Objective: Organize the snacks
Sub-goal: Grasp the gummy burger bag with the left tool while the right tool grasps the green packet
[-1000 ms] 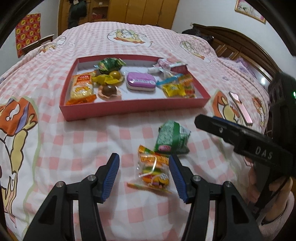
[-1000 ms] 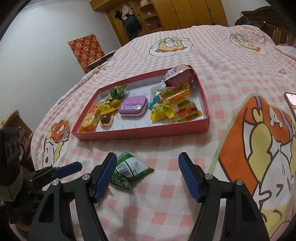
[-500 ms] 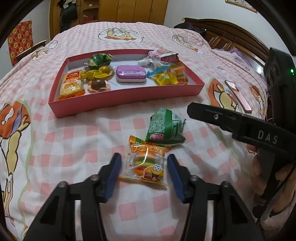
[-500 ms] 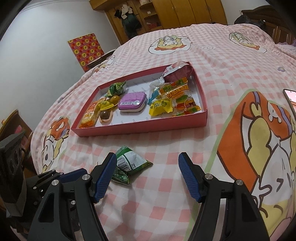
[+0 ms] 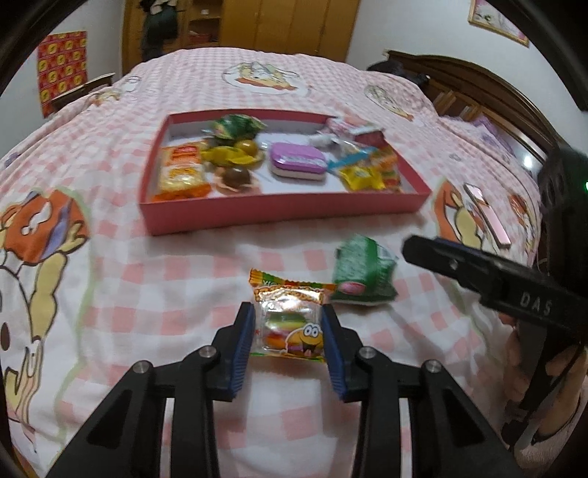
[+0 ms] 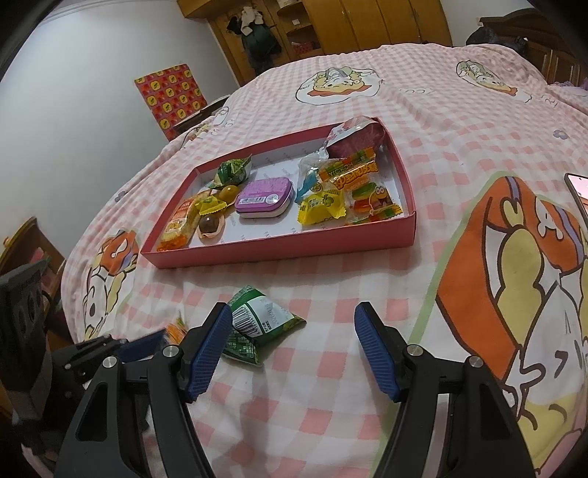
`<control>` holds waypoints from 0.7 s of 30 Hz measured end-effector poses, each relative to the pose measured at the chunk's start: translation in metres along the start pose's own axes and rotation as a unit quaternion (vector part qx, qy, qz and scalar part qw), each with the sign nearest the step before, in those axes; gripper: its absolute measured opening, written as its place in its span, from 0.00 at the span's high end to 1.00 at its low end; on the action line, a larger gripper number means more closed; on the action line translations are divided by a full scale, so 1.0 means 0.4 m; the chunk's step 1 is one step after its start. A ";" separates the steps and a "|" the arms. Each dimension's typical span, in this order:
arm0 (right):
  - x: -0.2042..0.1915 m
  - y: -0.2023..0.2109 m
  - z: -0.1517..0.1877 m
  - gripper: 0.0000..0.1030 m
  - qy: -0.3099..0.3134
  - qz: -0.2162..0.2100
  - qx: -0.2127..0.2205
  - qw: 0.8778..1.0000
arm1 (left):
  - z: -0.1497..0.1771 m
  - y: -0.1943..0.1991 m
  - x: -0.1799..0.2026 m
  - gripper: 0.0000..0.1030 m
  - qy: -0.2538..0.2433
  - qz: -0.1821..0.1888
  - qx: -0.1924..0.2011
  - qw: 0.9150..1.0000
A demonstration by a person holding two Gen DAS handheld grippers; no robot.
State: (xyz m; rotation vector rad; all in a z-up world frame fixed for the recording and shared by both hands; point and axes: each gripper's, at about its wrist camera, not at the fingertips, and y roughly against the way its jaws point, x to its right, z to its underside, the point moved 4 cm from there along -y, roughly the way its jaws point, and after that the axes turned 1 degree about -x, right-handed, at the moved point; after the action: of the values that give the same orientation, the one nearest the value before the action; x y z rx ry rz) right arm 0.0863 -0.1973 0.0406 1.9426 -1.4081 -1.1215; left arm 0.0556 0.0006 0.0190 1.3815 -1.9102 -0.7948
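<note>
My left gripper [image 5: 289,325] is shut on a clear burger gummy packet [image 5: 290,323] and holds it just above the pink checked bedspread. A green snack bag [image 5: 362,275] lies just beyond it to the right; it also shows in the right wrist view [image 6: 261,323]. My right gripper [image 6: 294,342] is open and empty, its left finger next to the green bag. The red tray [image 5: 279,211] with several snacks and a purple tin [image 5: 297,161] sits further back; the tray's front wall also shows in the right wrist view [image 6: 279,244].
A pink phone [image 5: 487,215] lies on the bed to the right of the tray. The wooden headboard [image 5: 477,84] runs along the far right. A wardrobe [image 6: 367,25] stands at the back. The bedspread [image 6: 330,404] spreads wide around the tray.
My left gripper has closed on the burger gummy packet and lifted it slightly. The right gripper has crept closer to the green bag and stays open.
</note>
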 end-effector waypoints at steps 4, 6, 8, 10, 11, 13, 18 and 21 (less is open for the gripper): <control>-0.007 -0.008 0.003 0.31 0.000 -0.005 -0.005 1.000 | -0.005 0.000 -0.035 0.64 0.019 -0.011 0.002 1.000; -0.014 -0.015 0.006 0.31 -0.001 -0.012 -0.011 1.000 | -0.005 -0.001 -0.051 0.64 0.030 -0.013 0.001 0.999; -0.022 -0.022 0.010 0.31 0.000 -0.015 -0.016 1.000 | -0.005 -0.001 -0.065 0.64 0.039 -0.013 0.001 0.999; -0.031 -0.029 0.012 0.31 0.004 -0.017 -0.020 1.000 | -0.005 -0.001 -0.072 0.64 0.044 -0.013 0.002 0.999; -0.035 -0.032 0.013 0.31 0.007 -0.017 -0.022 1.000 | -0.005 0.000 -0.076 0.64 0.045 -0.013 0.002 0.999; -0.044 -0.040 0.016 0.31 0.011 -0.018 -0.026 0.999 | -0.004 0.000 -0.080 0.64 0.048 -0.013 0.003 0.999; -0.060 -0.064 0.024 0.31 0.020 -0.018 -0.038 0.999 | -0.004 -0.003 -0.087 0.64 0.051 -0.012 0.003 0.999; -0.067 -0.073 0.027 0.31 0.026 -0.015 -0.039 0.999 | -0.004 -0.003 -0.089 0.64 0.053 -0.012 0.004 0.999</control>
State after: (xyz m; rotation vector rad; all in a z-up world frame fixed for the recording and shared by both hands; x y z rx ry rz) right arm 0.0892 -0.1612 0.0210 1.9291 -1.2945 -1.1149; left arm 0.0661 0.0343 0.0137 1.4256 -1.8212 -0.7119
